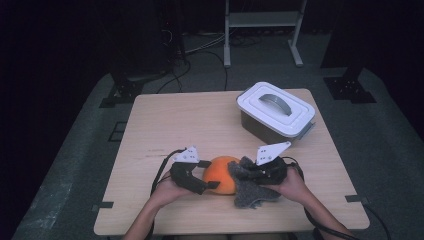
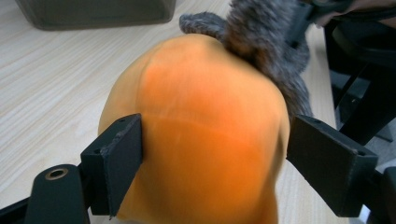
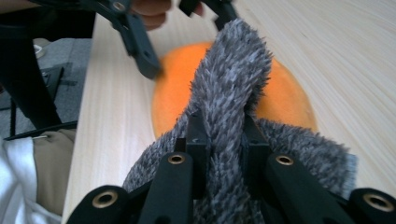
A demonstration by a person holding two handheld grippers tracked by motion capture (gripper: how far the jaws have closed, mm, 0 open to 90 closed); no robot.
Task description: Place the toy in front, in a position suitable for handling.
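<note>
A round orange soft ball (image 1: 220, 175) (image 2: 201, 126) (image 3: 173, 93) lies on the wooden table (image 1: 175, 120) near its front edge. My left gripper (image 1: 209, 175) (image 2: 210, 158) straddles it from the left; its jaws stand wide on both sides, one pad at the skin and the other just off it. A grey fuzzy cloth (image 1: 247, 192) (image 2: 266, 37) (image 3: 233, 65) drapes over the ball's right side and onto the table. My right gripper (image 1: 250, 172) (image 3: 223, 135) is shut on a raised fold of this cloth.
A grey box with a white handled lid (image 1: 275, 107) (image 2: 93, 11) stands closed at the table's back right. Bare wood stretches to the left and behind the ball. The table's front edge lies just below both hands.
</note>
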